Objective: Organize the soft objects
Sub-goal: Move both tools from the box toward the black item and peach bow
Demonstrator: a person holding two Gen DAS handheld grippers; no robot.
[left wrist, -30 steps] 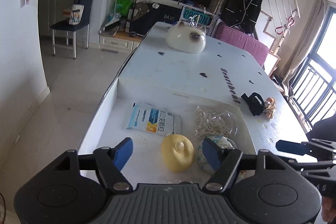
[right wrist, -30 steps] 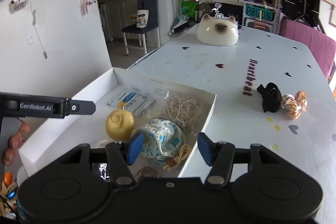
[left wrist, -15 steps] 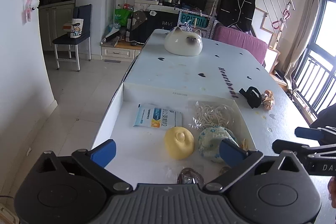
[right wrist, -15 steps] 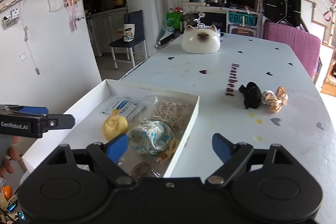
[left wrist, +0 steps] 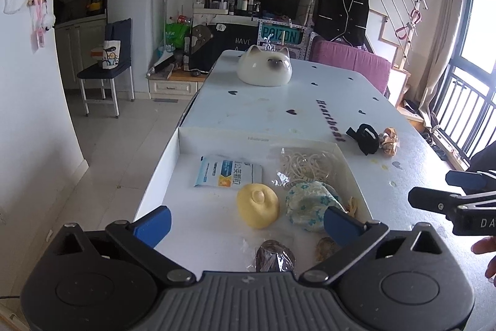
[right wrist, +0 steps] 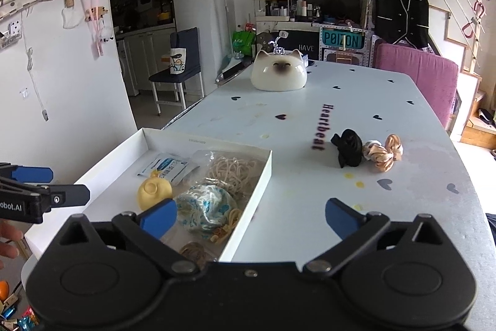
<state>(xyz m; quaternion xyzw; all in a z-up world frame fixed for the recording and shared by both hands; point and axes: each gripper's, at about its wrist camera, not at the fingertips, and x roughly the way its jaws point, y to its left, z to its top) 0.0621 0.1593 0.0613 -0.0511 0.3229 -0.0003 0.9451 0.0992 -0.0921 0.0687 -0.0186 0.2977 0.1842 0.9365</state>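
Observation:
A white open box (left wrist: 179, 145) holds a yellow soft round piece (left wrist: 257, 203), a blue floral fabric pouch (left wrist: 310, 203), a bag of beige bands (left wrist: 305, 165) and a blue-white packet (left wrist: 229, 174). My left gripper (left wrist: 246, 224) hovers open over the box's near end, its fingers wide on either side of the yellow piece and the pouch, touching neither. My right gripper (right wrist: 249, 216) straddles the box's right wall (right wrist: 263, 176); its jaws are opening with nothing gripped. A black scrunchie (right wrist: 348, 148) and a beige scrunchie (right wrist: 383, 152) lie together on the table right of the box.
A white cat-shaped dome (right wrist: 279, 73) sits at the table's far end. A dark wrapped item (left wrist: 274, 256) and brown bands (right wrist: 192, 252) lie at the box's near edge. A pink sofa (right wrist: 415, 73) stands beyond the table's right side, and a chair (left wrist: 105, 70) stands on the floor to the left.
Both grippers spread their jaws wide and drew back toward me and slightly up. The yellow piece and the floral pouch stay lying in the box.

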